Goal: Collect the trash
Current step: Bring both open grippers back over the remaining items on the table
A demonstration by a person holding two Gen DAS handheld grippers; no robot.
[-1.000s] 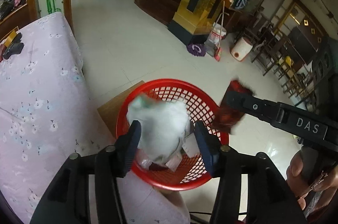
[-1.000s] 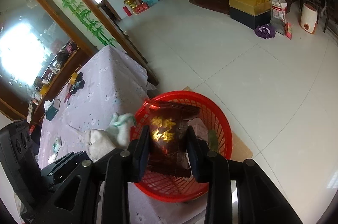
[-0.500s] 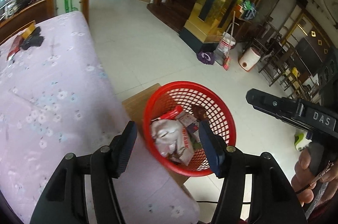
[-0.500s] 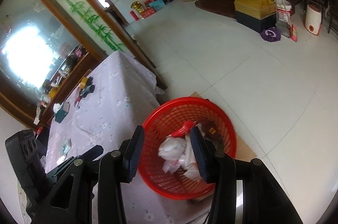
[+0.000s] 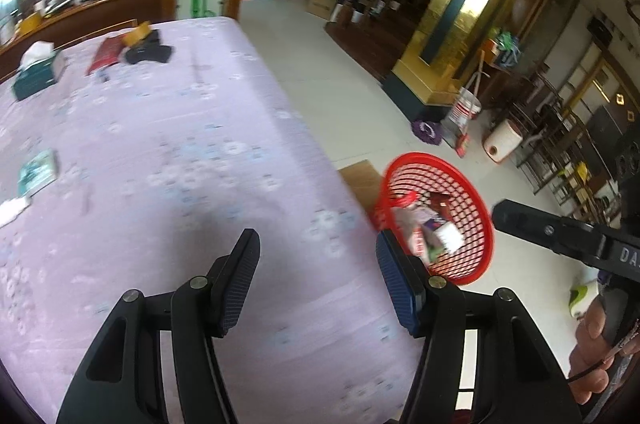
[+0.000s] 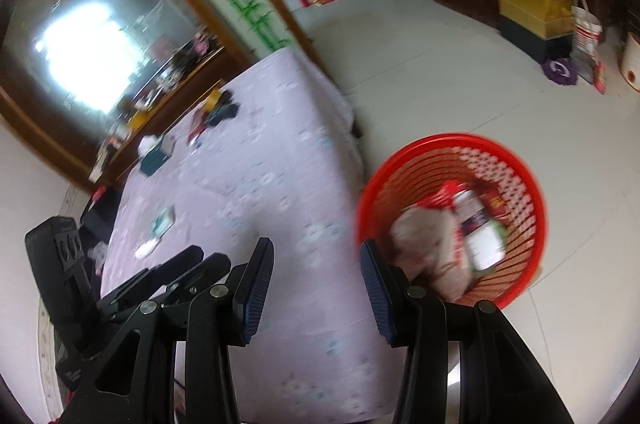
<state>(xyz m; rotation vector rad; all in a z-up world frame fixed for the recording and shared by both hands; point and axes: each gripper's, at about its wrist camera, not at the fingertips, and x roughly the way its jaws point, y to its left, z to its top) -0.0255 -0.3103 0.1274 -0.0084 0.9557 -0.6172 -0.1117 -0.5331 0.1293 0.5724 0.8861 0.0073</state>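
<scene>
A red mesh basket (image 5: 476,207) (image 6: 520,159) stands on the floor just off the table's corner. It holds a crumpled white bag (image 6: 428,236) and several wrappers (image 5: 438,234). My left gripper (image 5: 316,240) hangs open over the lilac flowered tablecloth (image 5: 160,151), with nothing between its fingers. My right gripper (image 6: 316,246) is open and empty too, above the table's edge (image 6: 280,191), left of the basket. On the cloth's far left lie a green-and-white packet (image 5: 38,171) (image 6: 162,222) and a white scrap (image 5: 12,212) (image 6: 146,250).
At the table's far end sit a tissue box (image 5: 38,71), a red packet (image 5: 106,53) and a black item (image 5: 148,53). Cardboard (image 5: 360,179) lies under the basket. A golden pillar (image 5: 452,23), a bucket with a broom (image 5: 466,111) and chairs stand beyond. A hand (image 5: 592,356) shows low right.
The left gripper let the white bag fall into the basket and the right let go a dark red packet. Both jaws widened, and both grippers swung left from over the basket to over the table.
</scene>
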